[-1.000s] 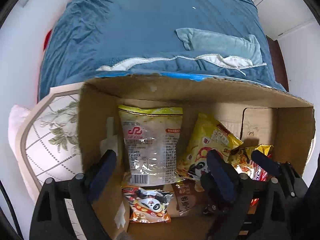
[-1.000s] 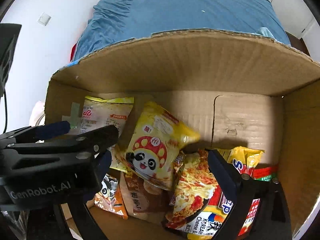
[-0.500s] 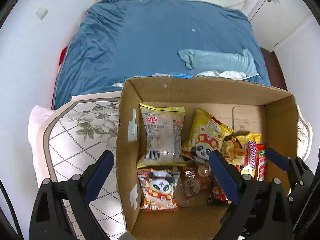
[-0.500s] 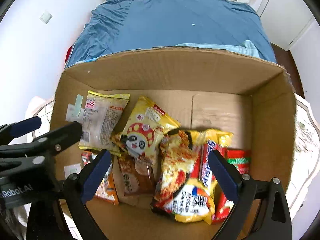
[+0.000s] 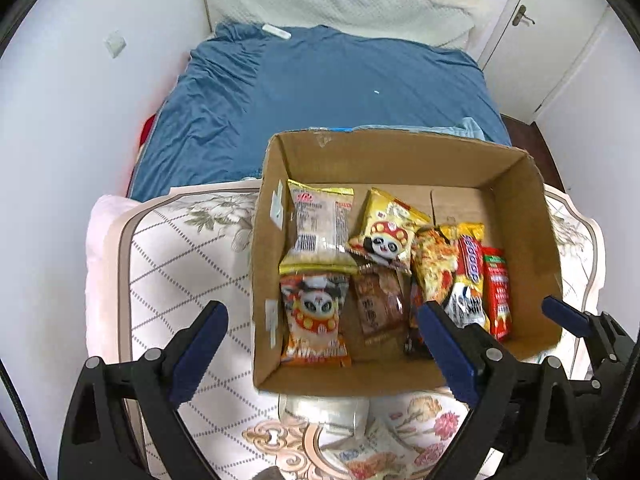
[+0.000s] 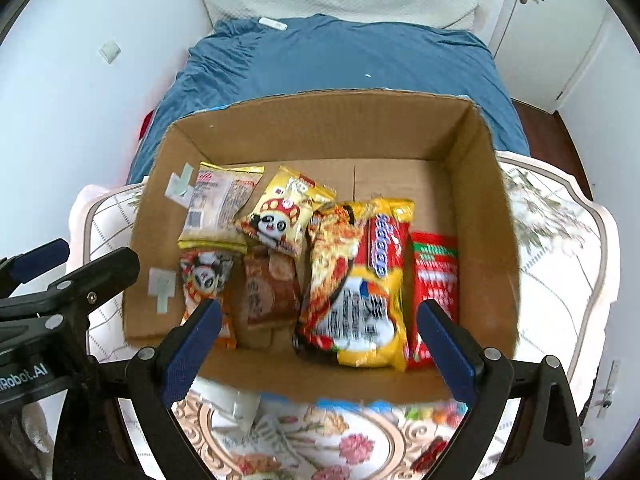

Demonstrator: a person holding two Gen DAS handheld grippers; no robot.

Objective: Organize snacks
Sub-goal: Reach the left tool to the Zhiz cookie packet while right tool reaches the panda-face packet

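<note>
A cardboard box on the table holds several snack packs. These are a clear yellow-edged pack, a yellow panda pack, an orange panda pack, a brown pack, a yellow-red noodle pack and a red pack. My left gripper hangs open above the box's near left corner, nothing between its blue pads. Above the near wall of the box my right gripper is open and empty too. Both point steeply down.
The box stands on a floral tabletop. A white packet lies at the box's near wall, and more wrappers lie at the table's front. Behind is a bed with a blue cover, with white doors at the right.
Both grippers have risen out of the box and drawn back, so the whole box and the table around it now show. The snacks lie as before.
</note>
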